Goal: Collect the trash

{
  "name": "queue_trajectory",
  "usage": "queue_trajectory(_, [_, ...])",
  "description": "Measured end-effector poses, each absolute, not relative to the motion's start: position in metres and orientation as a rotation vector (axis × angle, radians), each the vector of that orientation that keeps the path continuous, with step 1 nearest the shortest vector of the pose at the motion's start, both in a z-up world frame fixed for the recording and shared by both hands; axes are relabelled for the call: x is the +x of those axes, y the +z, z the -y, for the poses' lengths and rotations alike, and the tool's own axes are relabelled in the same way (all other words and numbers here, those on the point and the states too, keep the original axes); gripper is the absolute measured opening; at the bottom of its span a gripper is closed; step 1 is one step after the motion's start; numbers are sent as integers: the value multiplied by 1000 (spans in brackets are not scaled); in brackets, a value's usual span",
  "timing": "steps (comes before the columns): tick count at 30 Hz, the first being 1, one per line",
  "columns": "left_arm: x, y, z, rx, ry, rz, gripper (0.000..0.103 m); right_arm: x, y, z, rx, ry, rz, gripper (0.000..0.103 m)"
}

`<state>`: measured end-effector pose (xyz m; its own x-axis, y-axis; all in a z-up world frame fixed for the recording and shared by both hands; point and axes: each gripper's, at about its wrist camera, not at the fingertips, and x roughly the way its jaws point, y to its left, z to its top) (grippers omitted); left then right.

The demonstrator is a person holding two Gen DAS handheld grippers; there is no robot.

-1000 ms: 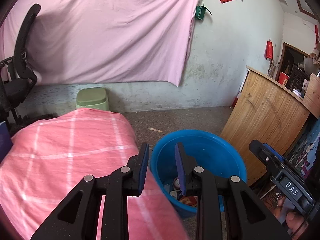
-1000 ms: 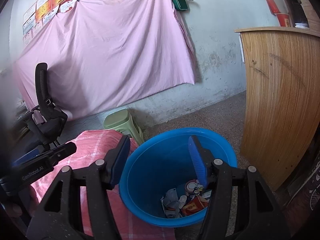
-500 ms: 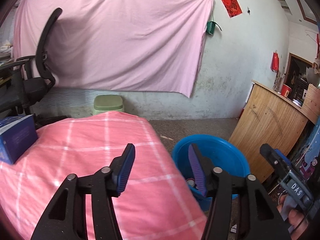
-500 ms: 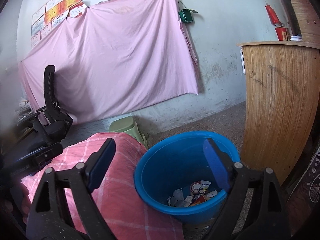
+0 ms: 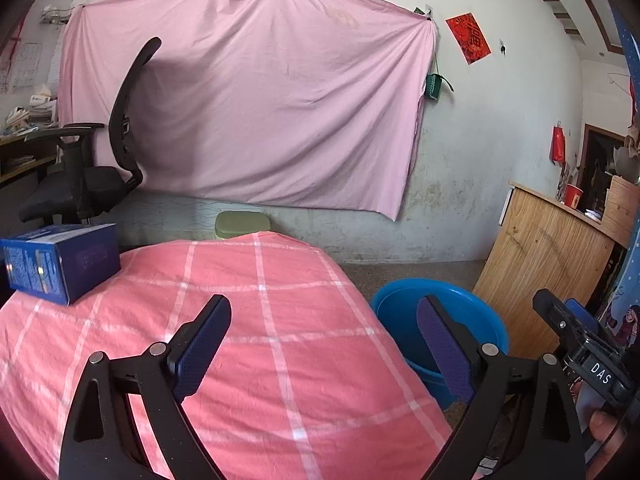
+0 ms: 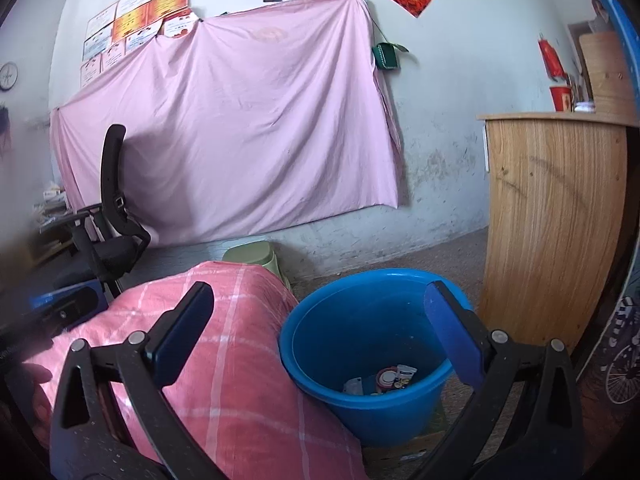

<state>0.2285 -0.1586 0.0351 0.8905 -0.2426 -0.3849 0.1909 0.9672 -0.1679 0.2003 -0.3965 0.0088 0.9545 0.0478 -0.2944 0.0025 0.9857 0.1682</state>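
A blue plastic bucket [image 6: 372, 332] stands on the floor right of the pink checked table [image 6: 224, 364], with several pieces of trash [image 6: 382, 380] at its bottom. It also shows in the left wrist view [image 5: 444, 312]. A dark blue box [image 5: 60, 260] lies on the table's far left [image 5: 280, 320]. My left gripper [image 5: 322, 342] is open and empty above the table's near right part. My right gripper [image 6: 320, 328] is open and empty, over the table edge and the bucket's left rim. The right gripper's body shows at the left wrist view's right edge [image 5: 580, 344].
A black office chair [image 5: 96, 176] stands at the far left. A green stool [image 5: 242, 224] stands behind the table. A wooden counter [image 6: 556, 224] stands right of the bucket. A pink sheet [image 5: 248, 104] covers the back wall.
Both grippers have opened wide and pulled back and up from the bucket. The left one has swung left over the table, bringing the blue box into view.
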Motion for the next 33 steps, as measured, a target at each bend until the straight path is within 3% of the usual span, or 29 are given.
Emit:
queue_trajectory(16, [160,24,126,-91,-198,-352,100,140,6,372,131,-17,-289,103])
queue_trajectory(33, [93,14,79,-105,-183,-327,101,78,5,335,96,-52,-238,103])
